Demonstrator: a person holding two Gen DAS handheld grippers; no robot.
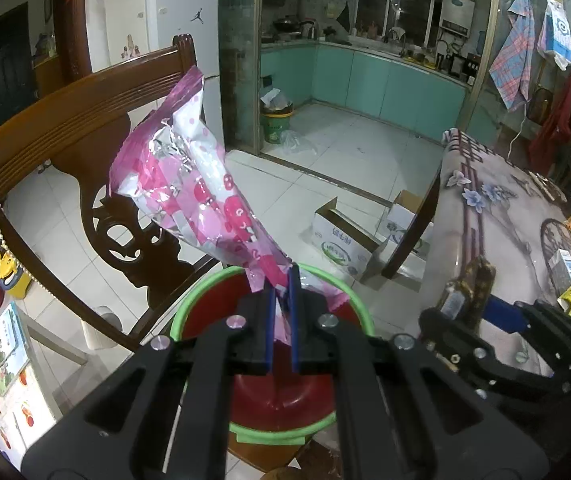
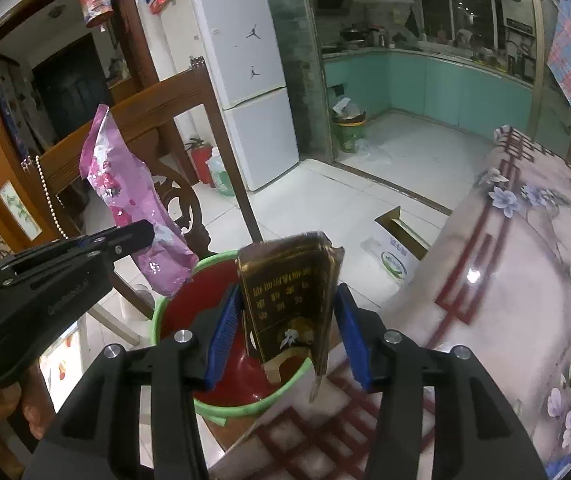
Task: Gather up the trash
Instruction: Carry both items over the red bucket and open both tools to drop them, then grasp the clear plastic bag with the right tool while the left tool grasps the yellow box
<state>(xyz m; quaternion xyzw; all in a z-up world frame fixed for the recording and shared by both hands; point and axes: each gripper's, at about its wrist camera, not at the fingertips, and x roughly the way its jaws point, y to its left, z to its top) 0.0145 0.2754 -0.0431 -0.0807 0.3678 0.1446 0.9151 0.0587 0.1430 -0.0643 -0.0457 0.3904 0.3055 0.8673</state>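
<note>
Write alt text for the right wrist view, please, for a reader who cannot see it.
The right claw brackets a dark gold-printed box over a red, green-rimmed bin. At left, the left claw holds a pink wrapper upright above the same bin, beside a floral-clothed table.

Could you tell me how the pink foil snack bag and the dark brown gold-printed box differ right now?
The pink foil snack bag is soft and crinkled; the dark brown gold-printed box is rigid and flat-sided. The bag is pinched at its lower end by the left gripper, whose jaws are shut on it; the box sits between the right gripper's jaws with gaps beside both pads. Both stand upright above the red bin with a green rim.
</note>
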